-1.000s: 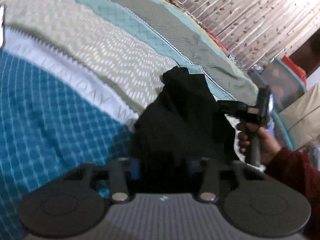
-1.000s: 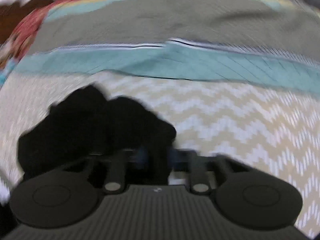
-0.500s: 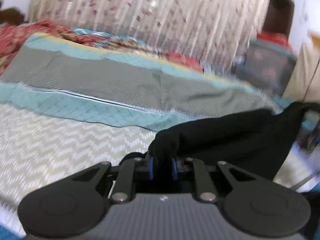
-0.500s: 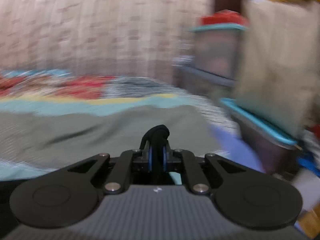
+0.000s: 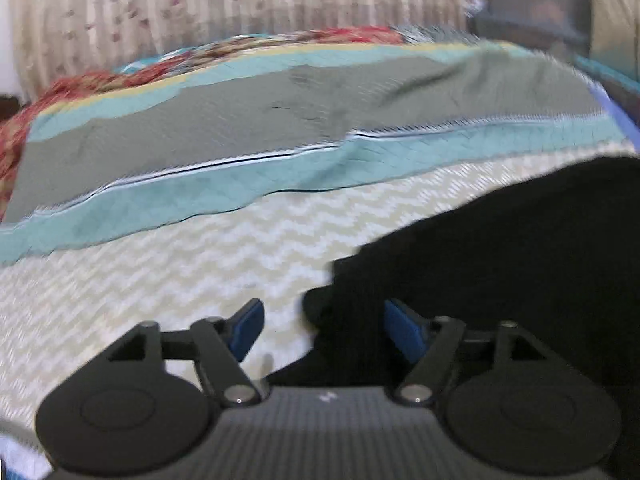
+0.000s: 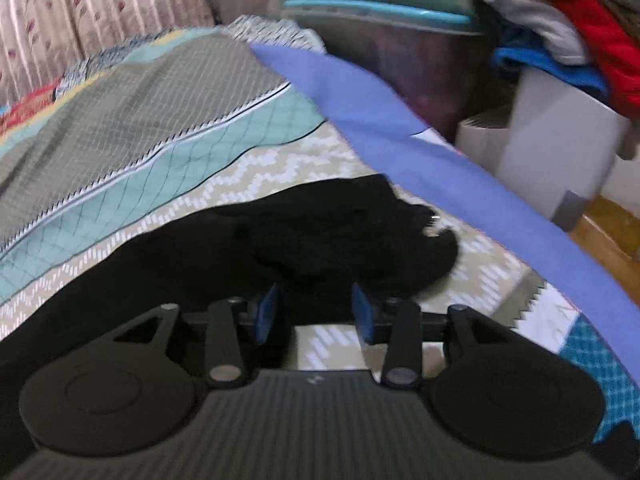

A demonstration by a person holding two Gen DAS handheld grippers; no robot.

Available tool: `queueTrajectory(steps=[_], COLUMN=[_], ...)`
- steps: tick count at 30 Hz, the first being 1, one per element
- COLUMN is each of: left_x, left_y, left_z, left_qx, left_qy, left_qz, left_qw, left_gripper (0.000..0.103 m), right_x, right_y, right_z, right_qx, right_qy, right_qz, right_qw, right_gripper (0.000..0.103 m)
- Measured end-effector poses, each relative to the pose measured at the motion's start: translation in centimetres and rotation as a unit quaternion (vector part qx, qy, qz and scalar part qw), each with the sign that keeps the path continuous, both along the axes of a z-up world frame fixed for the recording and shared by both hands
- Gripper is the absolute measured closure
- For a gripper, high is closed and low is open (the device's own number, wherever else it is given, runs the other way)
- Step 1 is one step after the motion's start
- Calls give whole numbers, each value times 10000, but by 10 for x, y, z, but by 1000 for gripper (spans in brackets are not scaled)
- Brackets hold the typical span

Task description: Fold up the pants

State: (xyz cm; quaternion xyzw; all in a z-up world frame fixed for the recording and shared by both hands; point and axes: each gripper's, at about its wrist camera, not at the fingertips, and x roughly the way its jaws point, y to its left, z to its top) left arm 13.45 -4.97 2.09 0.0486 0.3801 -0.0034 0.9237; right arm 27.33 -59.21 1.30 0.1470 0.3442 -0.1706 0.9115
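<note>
1. While both grippers are opening, the bed (image 5: 168,280) has open quilt to the left and far; its blue right edge (image 6: 400,128) borders bins (image 6: 420,52) and piled clothes (image 6: 560,20).
2. Black pants (image 6: 312,236) lie rumpled on the chevron band, near right.
3. Left gripper (image 5: 322,326): wide apart, cloth between the pads, not pinched.
4. Right gripper (image 6: 316,312): partly apart over cloth, loose.
5. Pants run out of view at the frame edges; both views blurred.

one black pants (image 5: 520,248), two grippers (image 5: 320,322)
</note>
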Motion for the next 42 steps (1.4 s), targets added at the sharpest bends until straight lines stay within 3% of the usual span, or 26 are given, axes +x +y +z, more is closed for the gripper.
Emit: queueTrajectory(steps=[1, 5, 7, 10, 12, 13, 15, 17, 19, 22, 24, 25, 27, 28, 29, 30, 33, 36, 40, 42], left_x=[-2, 10, 23, 43, 54, 59, 59, 52, 45, 47, 57, 64, 67, 61, 52, 44, 13, 5, 20, 37], left_y=[11, 46, 49, 38, 24, 14, -3, -4, 17, 47, 55, 57, 55, 53, 50, 49, 57, 67, 61, 52], left_z=[2, -3, -9, -28, -41, -49, -52, -41, -24, -8, -12, -19, -32, -33, -31, -28, -16, -6, 3, 0], left_qx=[-131, -785, -1100, -1395, -1443, -1339, -866, -455, -380, -134, 164, 140, 190, 275, 351, 352, 10, 98, 617, 835], left_qy=[62, 443, 541, 687, 785, 898, 705, 345, -47, -329, -219, 71, 462, 454, 360, 270, 45, -54, -257, -286], left_qz=[105, 405, 337, 95, 2, -46, 67, 322, 709, 1444, 1616, 1555, 1456, 1382, 1325, 1308, 1309, 1263, 945, 599], left_qw=[9998, 9951, 9919, 9878, 9864, 9869, 9937, 9978, 9968, 9889, 9865, 9877, 9881, 9890, 9899, 9904, 9914, 9919, 9933, 9943], left_gripper=[21, 16, 7, 7, 41, 80, 89, 89, 89, 89, 84, 75, 70, 64, 50, 44, 41, 40, 17, 17], right_x=[-9, -36, -50, -72, -85, -89, -94, -97, -94, -84, -80, -80, -77, -77, -78, -78, -89, -84, -64, -48], right_y=[-1, 10, 24, 53, 71, 78, 93, 107, 118, 128, 138, 141, 144, 142, 141, 133, 117, 73, 10, -13], right_z=[4, 11, 8, -1, -12, -18, -29, -29, -26, -32, -38, -39, -37, -35, -33, -30, -17, 1, 19, 21], right_qx=[103, 928, 1254, 1553, 1690, 1728, 1752, 1522, 1344, 1560, 1339, 1249, 1146, 1144, 1205, 1292, 1179, 1161, 1351, 1274], right_qy=[-128, -528, -530, -404, -223, -129, 33, -7, -51, -56, -78, -136, -174, -184, -195, -218, -480, -684, -953, -975], right_qz=[-35, 276, 574, 1101, 1291, 1343, 1396, 1453, 1628, 1886, 2001, 2044, 2118, 2178, 2227, 2236, 1979, 1358, 127, -387], right_qw=[9999, 9939, 9890, 9809, 9769, 9757, 9746, 9776, 9775, 9696, 9706, 9708, 9704, 9691, 9672, 9658, 9719, 9815, 9862, 9863], right_gripper=[59, 58, 58, 58, 58, 58, 57, 57, 56, 55, 52, 48, 44, 45, 45, 45, 45, 45, 45, 45])
